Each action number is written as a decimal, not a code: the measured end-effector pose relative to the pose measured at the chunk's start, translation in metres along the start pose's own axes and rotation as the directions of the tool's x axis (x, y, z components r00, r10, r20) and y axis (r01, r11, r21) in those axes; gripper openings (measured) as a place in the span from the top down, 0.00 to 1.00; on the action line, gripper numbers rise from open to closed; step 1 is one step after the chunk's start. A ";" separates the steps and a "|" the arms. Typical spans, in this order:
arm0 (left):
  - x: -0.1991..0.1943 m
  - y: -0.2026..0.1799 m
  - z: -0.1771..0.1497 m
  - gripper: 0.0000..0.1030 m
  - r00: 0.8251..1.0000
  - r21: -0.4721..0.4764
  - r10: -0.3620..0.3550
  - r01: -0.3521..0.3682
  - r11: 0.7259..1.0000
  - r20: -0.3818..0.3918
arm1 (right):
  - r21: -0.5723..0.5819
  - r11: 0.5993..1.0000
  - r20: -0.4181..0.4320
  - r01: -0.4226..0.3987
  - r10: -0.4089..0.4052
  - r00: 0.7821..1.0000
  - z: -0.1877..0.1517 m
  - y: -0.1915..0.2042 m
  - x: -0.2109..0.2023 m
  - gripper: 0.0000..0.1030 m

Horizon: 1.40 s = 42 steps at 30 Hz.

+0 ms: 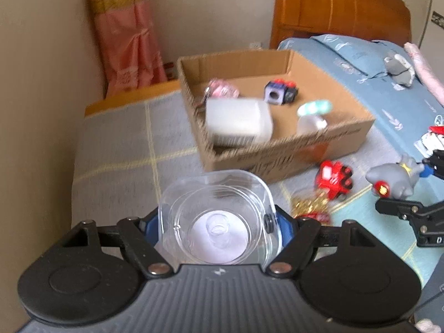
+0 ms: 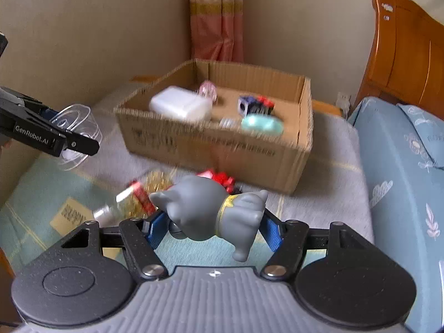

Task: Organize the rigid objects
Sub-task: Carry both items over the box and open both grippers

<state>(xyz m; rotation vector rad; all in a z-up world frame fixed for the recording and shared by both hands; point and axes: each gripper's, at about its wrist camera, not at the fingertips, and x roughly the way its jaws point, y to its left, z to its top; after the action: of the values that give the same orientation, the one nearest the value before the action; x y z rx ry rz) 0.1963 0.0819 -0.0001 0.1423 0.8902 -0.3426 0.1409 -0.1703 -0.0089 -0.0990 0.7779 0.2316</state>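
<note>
My left gripper (image 1: pixel 217 223) is shut on a clear plastic container (image 1: pixel 216 216), held above the bed in front of the cardboard box (image 1: pixel 280 155). The container also shows in the right wrist view (image 2: pixel 75 127). My right gripper (image 2: pixel 212 229) is shut on a grey cat figurine (image 2: pixel 211 211), also seen in the left wrist view (image 1: pixel 394 179). The box (image 2: pixel 222 149) holds a white case (image 1: pixel 236 119), a pink item (image 1: pixel 222 90), a purple and black cube toy (image 1: pixel 280 93) and a mint-topped item (image 1: pixel 313 113).
A red toy car (image 1: pixel 334 180) and gold tinsel (image 1: pixel 308 204) lie on the grey and blue bedspread before the box. A red, white and black robot toy (image 1: pixel 434 144) is at the right. A wooden headboard (image 2: pixel 405 55), curtain (image 2: pixel 216 16) and wall stand behind.
</note>
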 end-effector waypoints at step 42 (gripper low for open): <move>0.117 -0.050 0.202 0.25 0.998 0.046 -0.035 0.037 0.998 -0.043 | 0.073 0.997 0.106 -0.037 0.030 0.994 0.097 -0.090 0.061 0.00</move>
<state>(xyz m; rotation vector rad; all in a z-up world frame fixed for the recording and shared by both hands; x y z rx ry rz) 0.3950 -0.0447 0.0358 0.1770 0.9274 -0.3954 0.2713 -0.2300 0.0170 -0.0032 0.6829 0.2376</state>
